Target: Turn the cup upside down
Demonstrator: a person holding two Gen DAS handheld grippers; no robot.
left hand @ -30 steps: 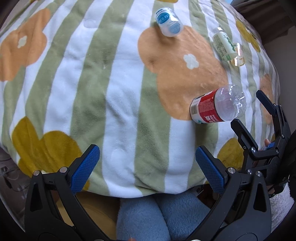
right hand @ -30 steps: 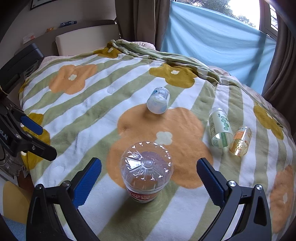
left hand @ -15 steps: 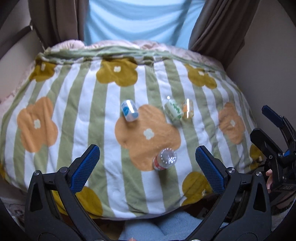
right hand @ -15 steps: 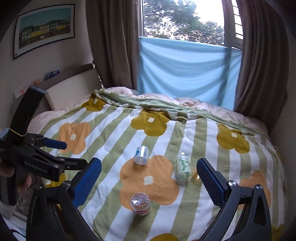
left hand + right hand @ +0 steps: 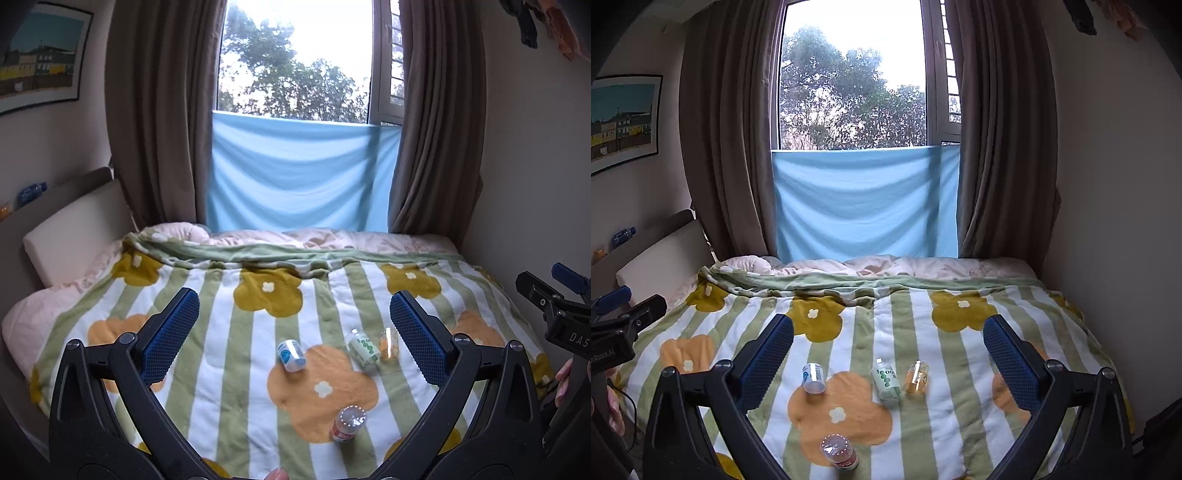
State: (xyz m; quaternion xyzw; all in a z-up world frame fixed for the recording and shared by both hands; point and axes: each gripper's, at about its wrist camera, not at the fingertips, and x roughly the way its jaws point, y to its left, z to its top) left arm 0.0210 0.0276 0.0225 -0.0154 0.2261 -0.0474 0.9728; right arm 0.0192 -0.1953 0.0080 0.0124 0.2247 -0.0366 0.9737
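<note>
A clear cup with a red label [image 5: 347,424] [image 5: 839,452] stands near the bed's front edge on the orange flower, its ribbed base facing up. My left gripper [image 5: 293,301] is open and empty, held well back from the cup and above it. My right gripper [image 5: 888,323] is open and empty too, equally far back. Each gripper also shows at the edge of the other's view: the right gripper [image 5: 554,295] and the left gripper [image 5: 624,310].
Three other cups lie on their sides on the striped flower blanket [image 5: 221,332]: a blue-labelled cup [image 5: 291,355] [image 5: 813,377], a green-dotted cup [image 5: 364,347] [image 5: 885,377] and an amber cup [image 5: 389,343] [image 5: 916,376]. Walls flank the bed; curtains and a window stand behind.
Both grippers have pulled back and tilted up from the bed, so the cups look smaller and the window has come into view. The red-labelled cup stays standing base up.
</note>
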